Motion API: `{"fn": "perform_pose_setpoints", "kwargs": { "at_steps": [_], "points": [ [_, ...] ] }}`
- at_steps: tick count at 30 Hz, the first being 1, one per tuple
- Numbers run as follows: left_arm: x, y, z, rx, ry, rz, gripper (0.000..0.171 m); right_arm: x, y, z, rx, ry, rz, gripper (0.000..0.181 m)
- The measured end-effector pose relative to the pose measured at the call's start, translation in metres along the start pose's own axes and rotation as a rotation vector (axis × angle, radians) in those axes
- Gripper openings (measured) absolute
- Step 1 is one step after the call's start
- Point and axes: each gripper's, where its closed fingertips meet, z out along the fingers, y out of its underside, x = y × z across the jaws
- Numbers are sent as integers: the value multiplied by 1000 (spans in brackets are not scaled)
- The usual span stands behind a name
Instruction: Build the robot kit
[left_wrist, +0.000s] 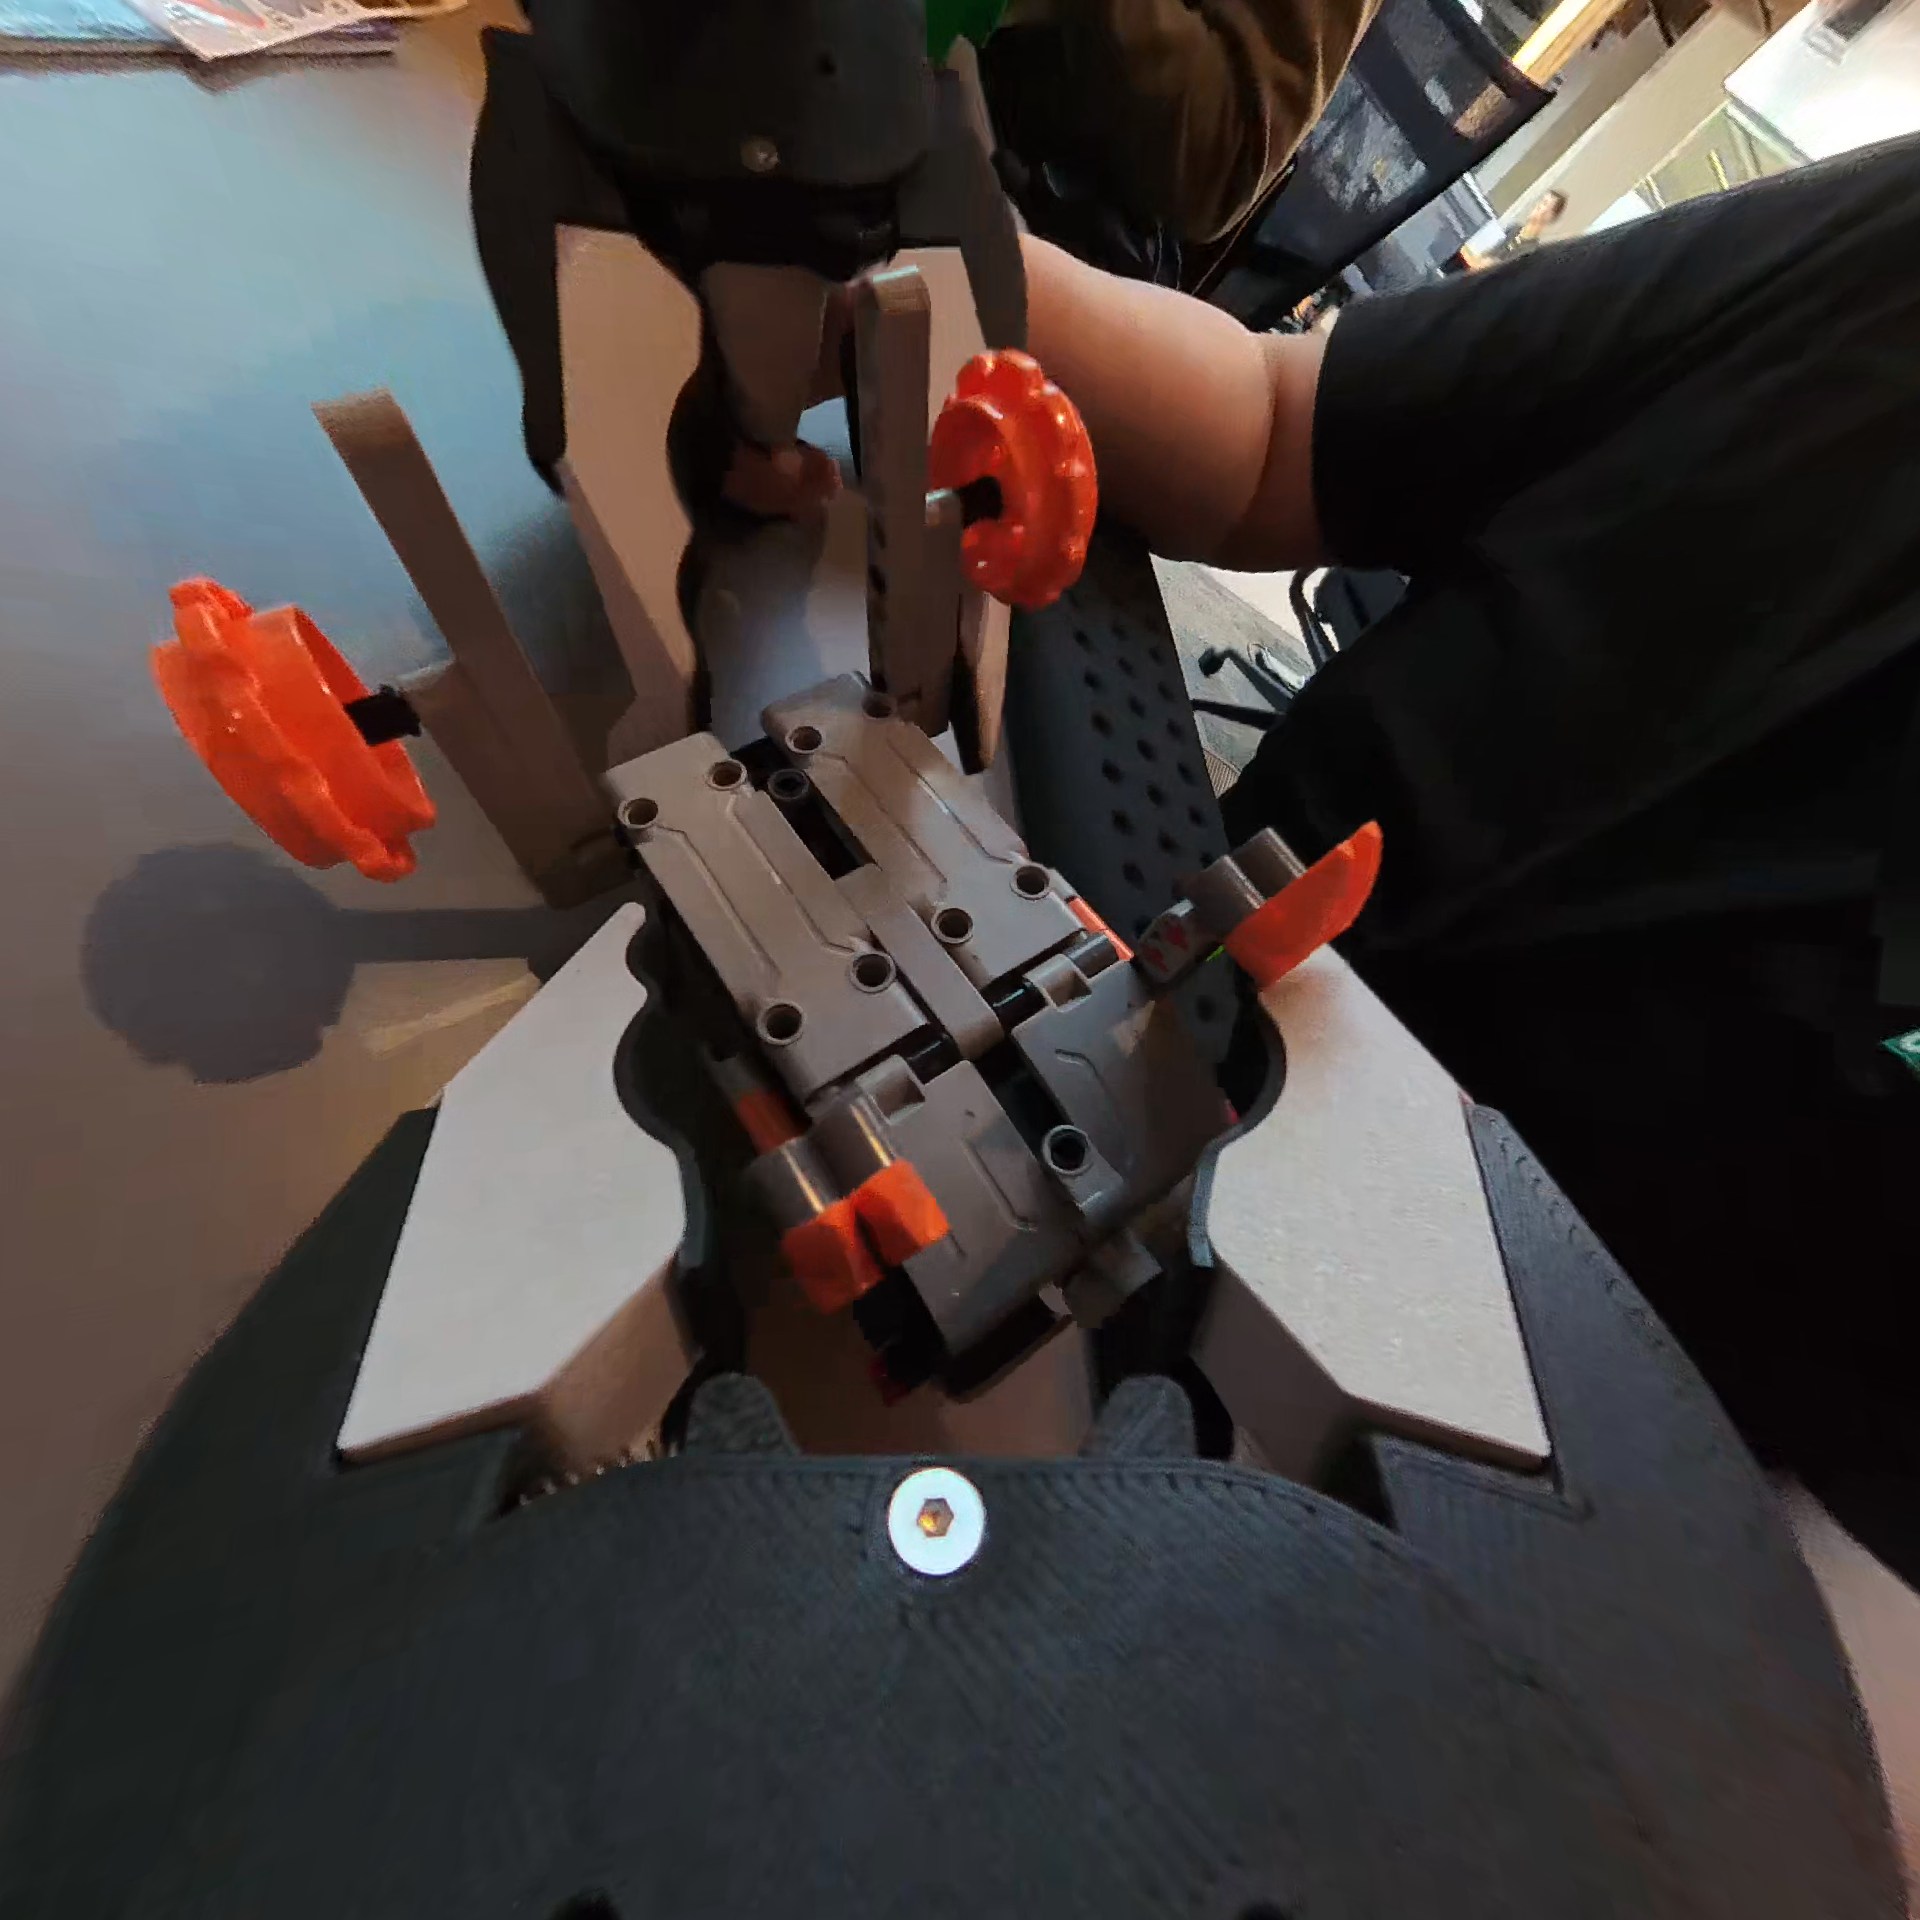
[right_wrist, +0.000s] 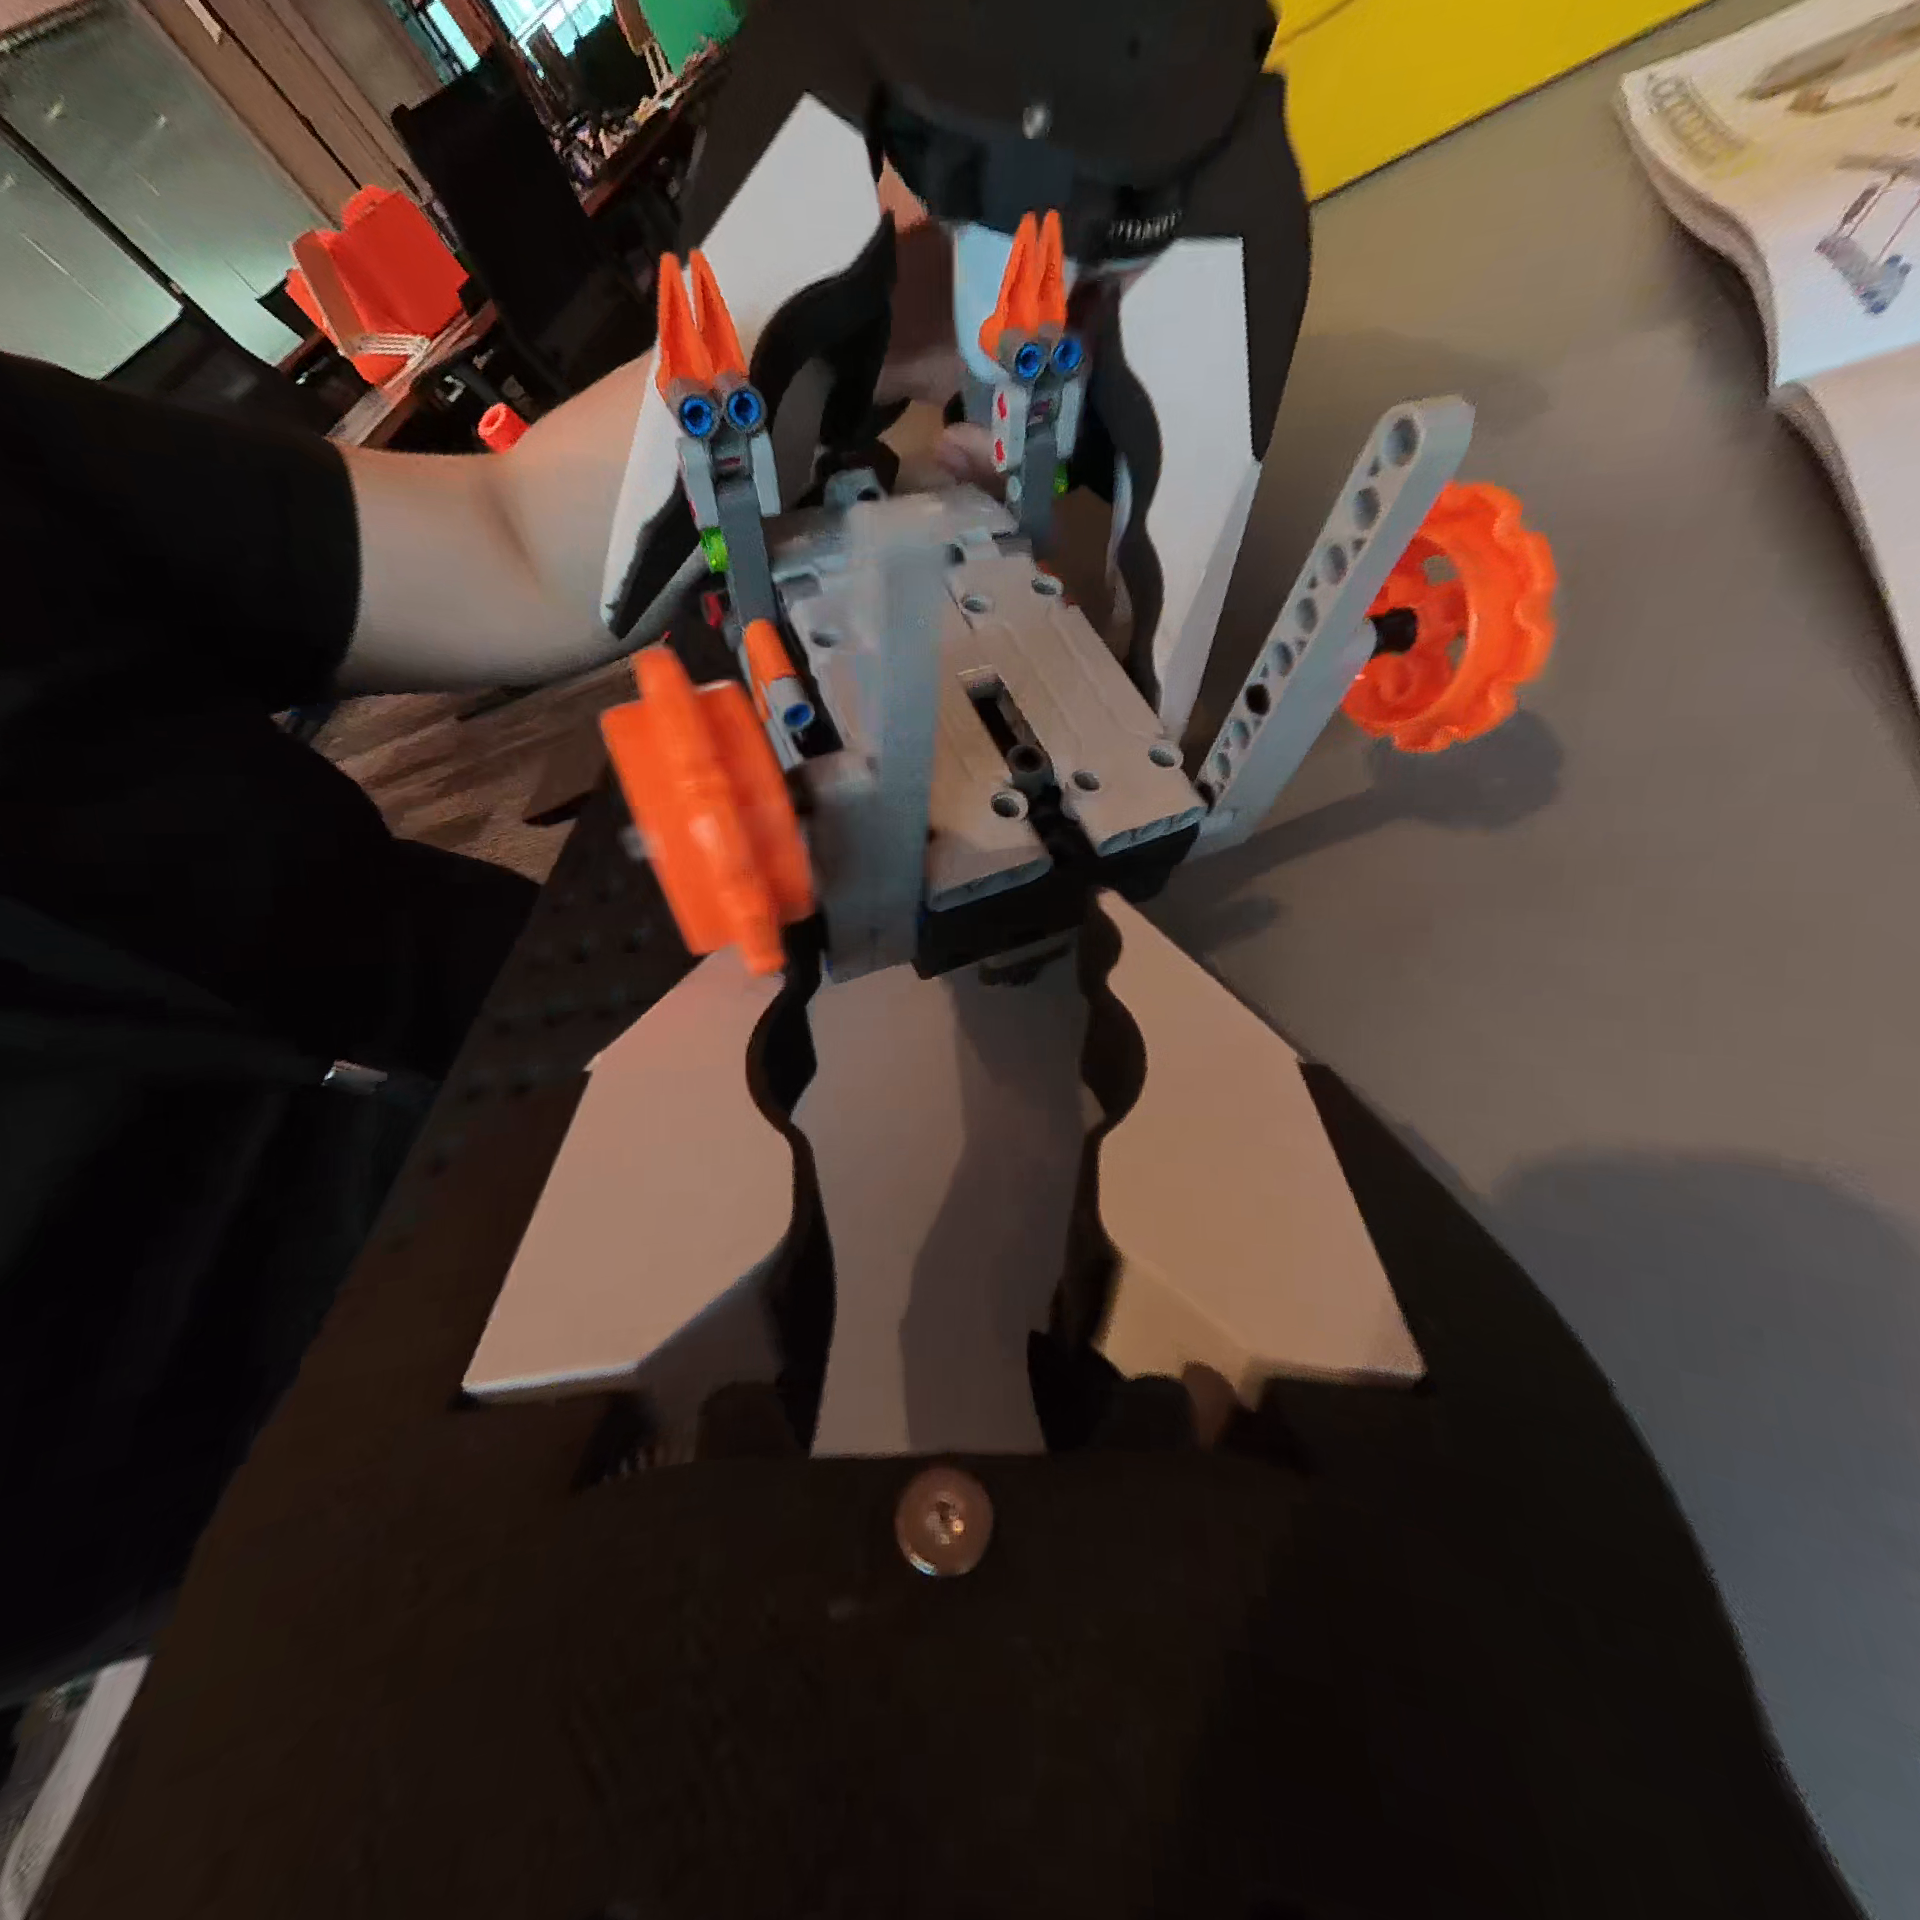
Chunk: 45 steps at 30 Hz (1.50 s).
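Observation:
A grey brick-built model (left_wrist: 883, 935) with orange toothed wheels (left_wrist: 281, 727) (left_wrist: 1013, 478) on long grey beams (left_wrist: 468, 644) hangs over the table edge between both grippers. My left gripper (left_wrist: 935, 1039) is shut on the model's body, at the end with the orange claws (right_wrist: 696, 322). My right gripper (right_wrist: 945, 956) is closed on the opposite end, at the upright beam (right_wrist: 883, 790) beside one wheel (right_wrist: 707, 821). The other wheel (right_wrist: 1455, 634) sticks out to the right on its beam (right_wrist: 1320, 623). Each gripper's black body shows at the top of the other's view.
The grey table (left_wrist: 156, 312) lies under the model. Open instruction booklets (right_wrist: 1766, 208) lie at its far side. A person's bare forearm (left_wrist: 1143, 416) and black sleeve (left_wrist: 1610, 520) are close by. A black perforated chair (left_wrist: 1112, 727) stands below the table edge. The tips of one gripper are about 4 cm away from the tips of the other.

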Motion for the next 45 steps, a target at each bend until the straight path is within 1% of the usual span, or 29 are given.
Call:
{"fn": "perform_pose_setpoints", "kwargs": {
  "at_steps": [2,5,6,7,8,10,12,13,15,16,18,19,20,22,23,24,25,27,29,31,32,33,34,36,37,39,43,44,45],
  "points": [
    [-4,7,-2,3,-74,-46,113,1,-5,-2,34,34,-24,35],
    [-7,14,-4,36,-230,-65,122,1,-5,2,26,46,-36,35],
    [-9,17,-8,44,-284,-66,123,0,-6,4,25,47,-39,35],
    [-8,18,-13,60,-329,-69,128,-1,-6,6,23,49,-46,35],
    [-6,18,-20,91,-364,-81,131,-2,-6,7,21,56,-57,35],
    [-4,18,-40,180,-473,-97,126,-5,-5,10,6,63,-68,35],
    [-2,22,-59,261,-613,-54,126,-9,-4,12,-15,58,-90,35],
    [2,25,-63,298,-640,-49,130,-10,-3,14,-22,55,-94,35],
    [13,27,-58,373,-605,-62,132,-13,-3,16,-29,41,-85,36],
    [16,29,-52,377,-581,-86,131,-14,-3,17,-32,37,-82,36],
    [16,33,-40,336,-579,-138,128,-14,-4,19,-28,44,-66,36],
    [15,33,-34,318,-602,-160,119,-15,-4,21,-28,48,-58,36],
    [14,33,-27,300,-621,-176,115,-16,-4,22,-29,53,-51,36],
    [6,42,-18,209,-698,-185,100,-16,-4,24,-36,65,-44,36],
    [4,47,-16,165,-724,-172,97,-18,-2,24,-46,61,-53,38],
    [5,47,-14,157,-719,-154,97,-20,0,23,-61,45,-70,41],
    [6,47,-14,152,-711,-131,96,-21,1,22,-61,29,-82,51],
    [8,49,-13,119,-688,-56,96,-20,-3,19,-15,8,-99,78],
    [10,57,-13,52,-673,37,95,-16,-6,20,22,12,-105,94],
    [6,71,-17,-46,-680,89,93,-25,-7,25,33,-24,-139,93],
    [2,81,-21,-97,-689,81,92,-29,-9,27,46,-23,-169,93],
    [0,85,-25,-103,-680,54,93,-31,-12,31,58,-19,-194,95],
    [-1,84,-28,-84,-654,35,92,-33,-13,34,61,-14,-213,100],
    [0,87,-32,-113,-611,81,90,-30,-20,41,79,38,-267,113],
    [0,88,-32,-138,-604,123,91,-28,-23,42,97,56,-283,115],
    [-2,85,-30,-144,-577,178,92,-28,-28,44,117,55,-274,116],
    [-4,73,-20,-67,-501,218,91,-26,-38,43,168,105,-262,115],
    [-4,72,-19,-66,-499,223,91,-26,-39,43,168,115,-260,113],
    [-5,72,-19,-70,-504,231,91,-28,-40,43,166,117,-254,107]
  ]
}}
